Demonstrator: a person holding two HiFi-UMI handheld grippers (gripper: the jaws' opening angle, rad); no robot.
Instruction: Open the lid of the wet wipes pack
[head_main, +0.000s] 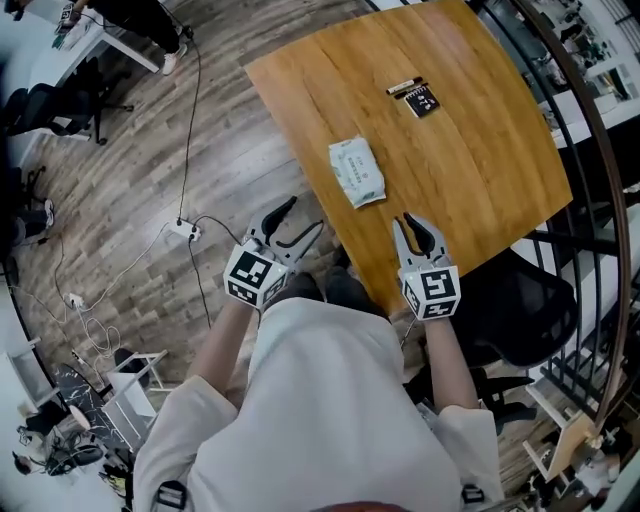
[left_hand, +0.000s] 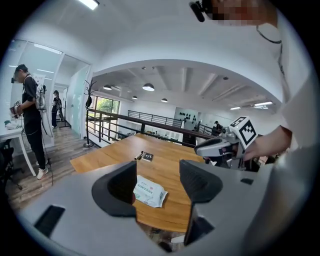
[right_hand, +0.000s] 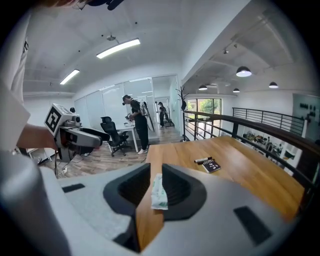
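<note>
The wet wipes pack (head_main: 357, 171) lies flat on the wooden table (head_main: 470, 150), near its closer edge. The left gripper (head_main: 308, 212) hovers short of it, jaws spread wide and empty. The right gripper (head_main: 405, 220) hovers too, its jaws slightly parted and pinching nothing.

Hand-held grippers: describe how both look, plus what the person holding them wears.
The left hand-held gripper and right hand-held gripper match: pale grey bodies, two curved jaws lined with black pads, and a white cube printed with black square markers at the back of each. No cables show on them. The person wears a white short-sleeved shirt.
</note>
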